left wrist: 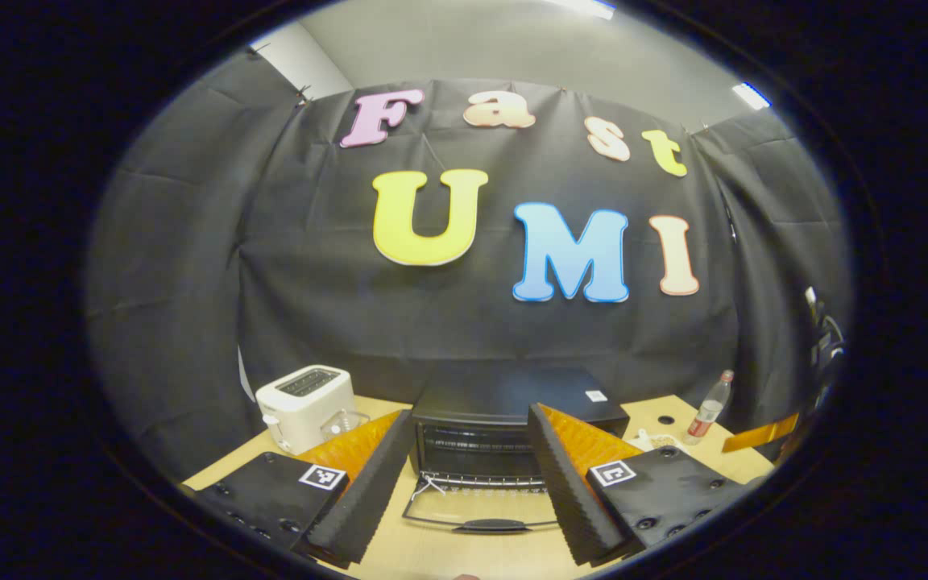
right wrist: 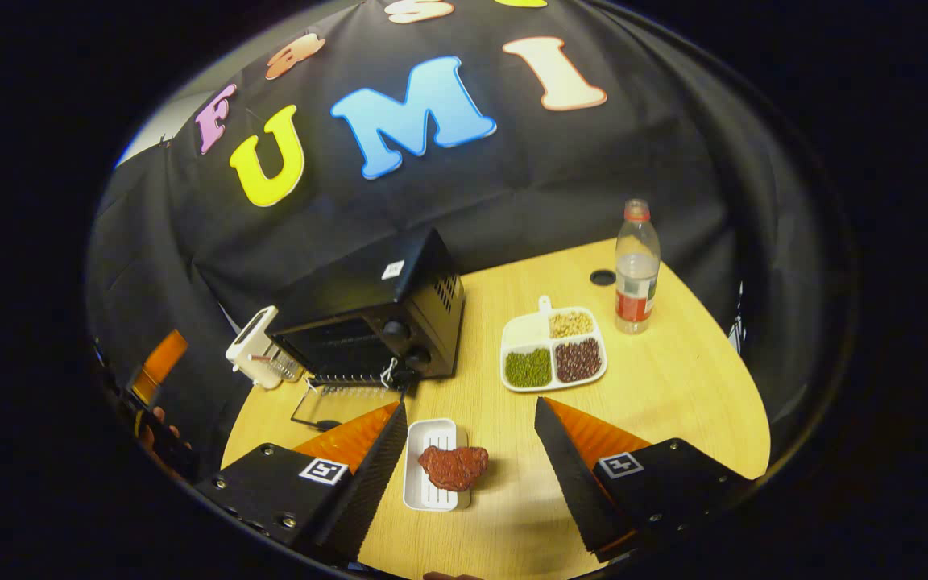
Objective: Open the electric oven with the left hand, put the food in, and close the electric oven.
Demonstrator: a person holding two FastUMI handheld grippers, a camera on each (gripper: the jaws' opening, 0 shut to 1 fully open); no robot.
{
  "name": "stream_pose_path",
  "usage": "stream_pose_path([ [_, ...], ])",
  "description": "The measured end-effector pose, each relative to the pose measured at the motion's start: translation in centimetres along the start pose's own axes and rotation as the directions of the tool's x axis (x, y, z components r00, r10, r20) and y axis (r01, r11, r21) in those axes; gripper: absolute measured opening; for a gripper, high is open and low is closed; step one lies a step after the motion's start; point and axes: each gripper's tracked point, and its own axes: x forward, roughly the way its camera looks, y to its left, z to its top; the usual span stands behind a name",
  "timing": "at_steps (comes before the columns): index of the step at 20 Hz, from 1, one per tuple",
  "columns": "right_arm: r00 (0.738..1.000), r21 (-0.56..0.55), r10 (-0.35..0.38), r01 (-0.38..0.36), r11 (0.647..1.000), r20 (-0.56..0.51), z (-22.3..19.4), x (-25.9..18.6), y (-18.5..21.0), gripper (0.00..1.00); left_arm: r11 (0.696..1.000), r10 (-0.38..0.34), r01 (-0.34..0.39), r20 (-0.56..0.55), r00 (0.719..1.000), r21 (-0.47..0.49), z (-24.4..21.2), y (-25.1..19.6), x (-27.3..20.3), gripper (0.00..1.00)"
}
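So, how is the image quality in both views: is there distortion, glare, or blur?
Left gripper view: fisheye bends the table edge; ceiling lights glare at top; the oven, door down, is dim but sharp. Right gripper view: strong curvature at the rim; the table is evenly lit; the meat on its white tray casts a soft shadow; the bottle is in focus.

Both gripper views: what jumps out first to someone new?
The black electric oven at the back of the wooden table, its glass door dropped flat open. Then the red food on a white tray, lying between the right gripper's open fingers, and the compartment dish of beans beside a water bottle.
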Motion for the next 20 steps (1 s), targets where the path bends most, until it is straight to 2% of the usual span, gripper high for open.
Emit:
stream_pose_path([
  [3, 0.995, 0.028, 0.045, -0.042, 0.999, -0.090, -3.3, 1.7, -0.9, 0.97, 1.000, 0.014, -0.014, 0.030, 0.999, -0.008, 2.2, -0.3, -1.4, 0.97],
  [8, 0.967, 0.118, 0.146, -0.123, 0.985, -0.209, -7.4, 4.0, -1.4, 0.96, 0.999, 0.046, -0.046, 0.023, 0.999, 0.006, 2.5, -0.9, -2.6, 0.97],
  [10, 0.954, 0.175, 0.201, -0.164, 0.971, -0.221, -8.0, 4.8, -1.2, 0.95, 0.998, 0.061, -0.061, 0.028, 0.998, 0.026, 2.9, -1.1, -3.3, 0.97],
  [13, 0.942, 0.215, 0.242, -0.192, 0.958, -0.235, -8.7, 5.4, -1.2, 0.95, 0.996, 0.063, -0.065, 0.030, 0.998, 0.059, 3.0, -2.0, -4.1, 0.98],
  [14, 0.937, 0.229, 0.256, -0.202, 0.952, -0.236, -8.8, 5.5, -1.0, 0.90, 0.996, 0.061, -0.062, 0.032, 0.998, 0.056, 3.2, -2.3, -4.3, 0.98],
  [15, 0.934, 0.245, 0.268, -0.210, 0.946, -0.235, -8.7, 5.6, -0.9, 0.90, 0.997, 0.057, -0.059, 0.030, 0.998, 0.049, 3.0, -2.7, -4.3, 0.97],
  [16, 0.932, 0.262, 0.275, -0.211, 0.942, -0.235, -9.1, 6.2, -0.7, 0.82, 0.997, 0.055, -0.056, 0.028, 0.998, 0.044, 3.0, -3.0, -4.5, 0.97],
  [20, 0.913, 0.316, 0.324, -0.240, 0.918, -0.247, -9.3, 6.2, 0.1, 0.82, 0.998, 0.050, -0.051, 0.018, 0.999, 0.046, 3.0, -2.9, -4.4, 0.98],
])
